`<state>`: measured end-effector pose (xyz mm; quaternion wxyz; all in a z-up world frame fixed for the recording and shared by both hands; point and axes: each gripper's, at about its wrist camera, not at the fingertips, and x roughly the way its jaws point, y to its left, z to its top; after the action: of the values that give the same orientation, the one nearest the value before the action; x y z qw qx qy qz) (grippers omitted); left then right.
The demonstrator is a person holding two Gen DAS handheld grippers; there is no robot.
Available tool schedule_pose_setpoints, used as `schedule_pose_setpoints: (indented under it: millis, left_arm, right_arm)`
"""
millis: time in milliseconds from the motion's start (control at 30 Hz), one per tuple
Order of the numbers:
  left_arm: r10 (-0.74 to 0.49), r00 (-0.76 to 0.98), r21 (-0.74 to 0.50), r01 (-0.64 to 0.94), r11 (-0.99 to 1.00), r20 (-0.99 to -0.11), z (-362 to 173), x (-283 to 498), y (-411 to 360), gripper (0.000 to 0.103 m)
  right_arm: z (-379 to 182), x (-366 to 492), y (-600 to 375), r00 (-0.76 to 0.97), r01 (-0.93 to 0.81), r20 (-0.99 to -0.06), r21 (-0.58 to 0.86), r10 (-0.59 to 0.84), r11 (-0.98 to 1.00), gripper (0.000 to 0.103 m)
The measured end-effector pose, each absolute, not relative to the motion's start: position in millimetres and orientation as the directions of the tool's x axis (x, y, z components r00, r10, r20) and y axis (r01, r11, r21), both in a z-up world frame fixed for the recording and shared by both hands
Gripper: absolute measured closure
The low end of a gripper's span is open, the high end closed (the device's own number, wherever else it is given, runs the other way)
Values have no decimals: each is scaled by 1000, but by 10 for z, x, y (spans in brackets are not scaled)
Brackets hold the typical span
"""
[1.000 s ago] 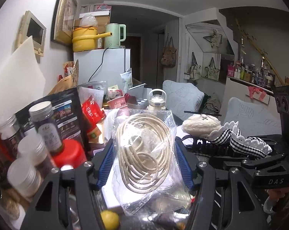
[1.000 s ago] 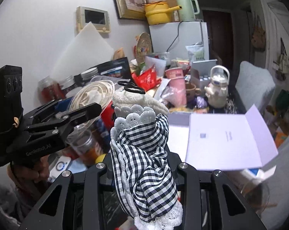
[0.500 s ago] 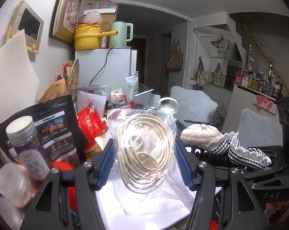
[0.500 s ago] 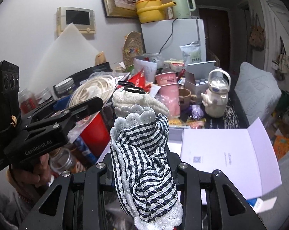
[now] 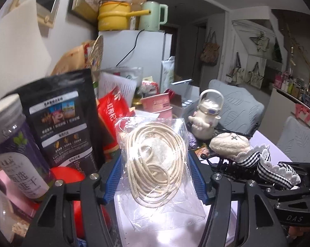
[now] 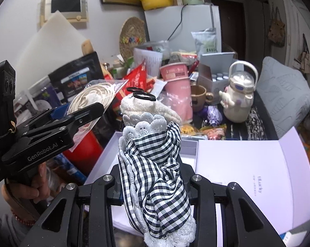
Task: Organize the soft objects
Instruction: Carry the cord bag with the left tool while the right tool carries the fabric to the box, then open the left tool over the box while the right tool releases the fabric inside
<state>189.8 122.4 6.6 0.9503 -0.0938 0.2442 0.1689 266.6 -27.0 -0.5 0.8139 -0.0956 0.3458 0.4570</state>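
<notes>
Risk of snagging: left claw pinching bagged cord, right claw pinching gingham cloth, both above open white box; crowded jars alongside could topple.

Your left black plastic handheld gripper: blue ribbed pads, silver screws, white "GenRobot.AI" lettering. Your right black plastic gripper: marked "DAS". Red bead bracelet at your left wrist.

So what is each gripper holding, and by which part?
Left gripper: clear bag of coiled cream cord, by its sides. Right gripper: black-and-white gingham lace-trimmed cloth, mid-bundle.
</notes>
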Motion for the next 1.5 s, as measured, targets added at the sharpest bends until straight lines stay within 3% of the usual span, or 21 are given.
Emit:
schedule_pose_setpoints:
  millis: [633, 1000, 1267, 1500]
  left_arm:
    - [361, 674, 25, -454, 891, -645, -465, 2344, 1354, 43]
    - [283, 633, -24, -430, 902, -721, -582, 2434, 1345, 38]
    - [316, 628, 14, -436, 900, -712, -538, 2401, 1256, 28]
    - [325, 634, 21, -437, 899, -702, -462, 2342, 1221, 28]
  right_arm:
    - [-597, 2949, 67, 287, -791, -769, 146, 571, 594, 67]
    - [-686, 2963, 45, 311, -768, -796, 111, 519, 631, 59]
    - [-695, 2928, -4, 362, -745, -801, 57, 476, 664, 56]
    - [-570, 2850, -103, 398, -736, -791, 27, 464, 677, 56]
